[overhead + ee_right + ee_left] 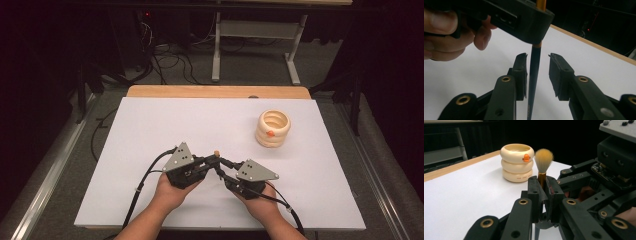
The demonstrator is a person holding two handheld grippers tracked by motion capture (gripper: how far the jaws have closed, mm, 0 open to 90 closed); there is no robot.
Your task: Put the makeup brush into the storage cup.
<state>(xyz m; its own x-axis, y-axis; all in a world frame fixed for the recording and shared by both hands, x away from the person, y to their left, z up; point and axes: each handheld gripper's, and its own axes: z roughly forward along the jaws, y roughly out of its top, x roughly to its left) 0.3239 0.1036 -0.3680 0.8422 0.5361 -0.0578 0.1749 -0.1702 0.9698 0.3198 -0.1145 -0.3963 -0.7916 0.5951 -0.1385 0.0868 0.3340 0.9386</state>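
Left claw [543, 192] is clamped tight on the makeup brush [543, 160] standing upright, cream ringed holder [273, 128] sits at 1 o'clock on the counter [150, 130], right claw [537, 72] gapes loosely around the handle, so an off-center squeeze could knock it crooked.

the two grippers are crowding each other near the front middle of the white table [150, 125]: the left gripper [212, 161] is clamping an upright brush [543, 163], whose dark handle is standing between the right gripper [537, 75]'s parted jaws. the ringed cream holder [273, 128] is standing well apart at the far right, leaving bare board lying open all around.
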